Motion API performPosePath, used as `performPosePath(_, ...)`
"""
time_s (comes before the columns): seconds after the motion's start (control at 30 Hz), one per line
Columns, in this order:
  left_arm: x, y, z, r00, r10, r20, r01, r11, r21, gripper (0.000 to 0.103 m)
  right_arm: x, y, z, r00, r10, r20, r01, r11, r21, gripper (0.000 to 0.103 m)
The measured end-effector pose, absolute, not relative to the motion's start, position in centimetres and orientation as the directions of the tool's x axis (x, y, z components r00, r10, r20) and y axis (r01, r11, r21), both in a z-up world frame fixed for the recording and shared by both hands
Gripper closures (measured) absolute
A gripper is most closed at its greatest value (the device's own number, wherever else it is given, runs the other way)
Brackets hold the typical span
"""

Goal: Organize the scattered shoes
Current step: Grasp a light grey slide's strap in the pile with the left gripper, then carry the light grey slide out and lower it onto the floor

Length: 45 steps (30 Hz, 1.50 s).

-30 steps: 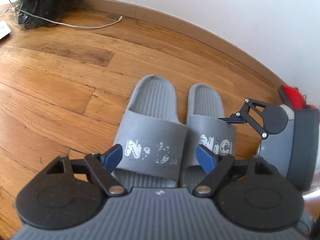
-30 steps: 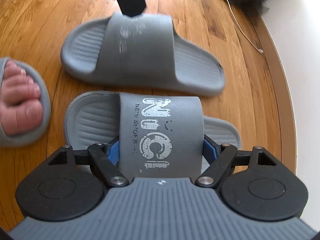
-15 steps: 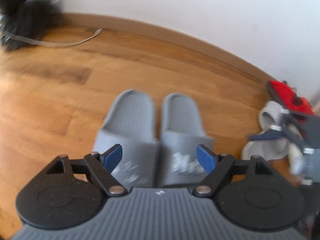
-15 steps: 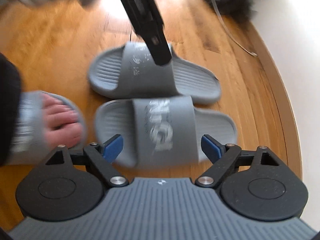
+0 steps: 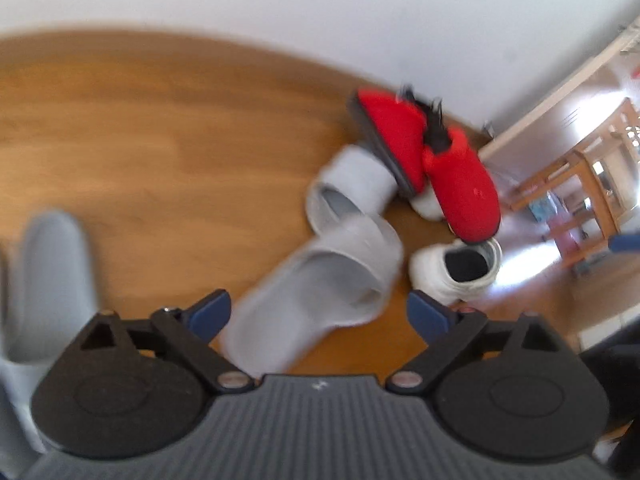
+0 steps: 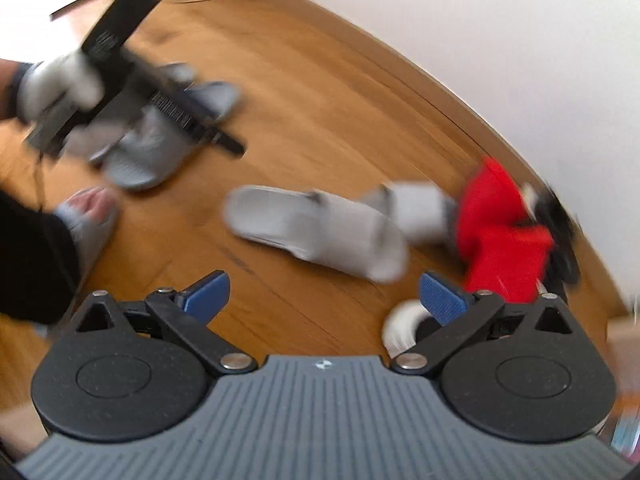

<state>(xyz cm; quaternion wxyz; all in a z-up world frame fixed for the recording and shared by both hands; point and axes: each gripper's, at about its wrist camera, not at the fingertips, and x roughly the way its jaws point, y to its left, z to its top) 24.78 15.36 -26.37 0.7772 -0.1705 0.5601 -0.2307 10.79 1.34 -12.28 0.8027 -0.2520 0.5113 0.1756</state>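
Observation:
Both views are motion-blurred. My left gripper [image 5: 319, 314] is open and empty above a pale grey slide [image 5: 320, 284] lying on the wood floor. A second pale slide [image 5: 352, 184], two red slippers [image 5: 460, 184] and a white shoe [image 5: 456, 272] are piled beyond it near the wall. My right gripper [image 6: 324, 298] is open and empty, short of the same pale slide [image 6: 316, 232] and the red slippers [image 6: 500, 232]. The dark grey slide pair [image 6: 160, 132] lies at the left, partly behind the left gripper's body [image 6: 132, 80]. One dark grey slide shows in the left wrist view [image 5: 52, 276].
A white wall and wooden baseboard [image 6: 400, 68] run behind the shoes. The person's foot in a grey slide [image 6: 88, 216] stands at the left. A doorway with wooden furniture [image 5: 580, 184] opens at the right.
The right gripper let go of the dark grey slide and opened. Both grippers swung right, from the paired dark grey slides towards the pile of pale slides, red slippers and white shoe.

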Motion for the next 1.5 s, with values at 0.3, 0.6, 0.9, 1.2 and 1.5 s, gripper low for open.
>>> performPosePath(0.3, 31.1, 6.3, -32.6, 0.163, -0.584, -0.795, -0.099, 0.792, -0.602, 0.013, 13.7, -0.2, -13.5, 0.262, 0.045, -0.964, -0.431, 0.899, -0.075, 0.001)
performPosePath(0.6, 30.7, 7.4, -34.1, 0.130, -0.536, -0.834, 0.024, 0.843, -0.538, 0.093, 14.5, -0.8, -13.7, 0.225, 0.076, -0.971, -0.437, 0.899, -0.031, 0.001)
performPosePath(0.9, 32.1, 10.3, -33.7, 0.041, -0.580, -0.814, 0.143, 0.809, -0.570, 0.097, 14.0, -0.3, -13.9, 0.192, 0.096, -0.977, -0.444, 0.896, 0.001, 0.001)
performPosePath(1.2, 29.4, 5.3, -32.3, -0.054, -0.668, -0.742, 0.232, 0.715, -0.660, 0.099, 14.2, -0.6, -13.9, 0.183, 0.100, -0.978, -0.426, 0.905, 0.013, 0.001)
performPosePath(1.5, 28.0, -0.9, -32.4, -0.241, -0.558, -0.794, 0.396, 0.690, -0.606, 0.061, 14.5, -1.4, -13.7, 0.178, 0.109, -0.978, -0.404, 0.915, 0.028, 0.001)
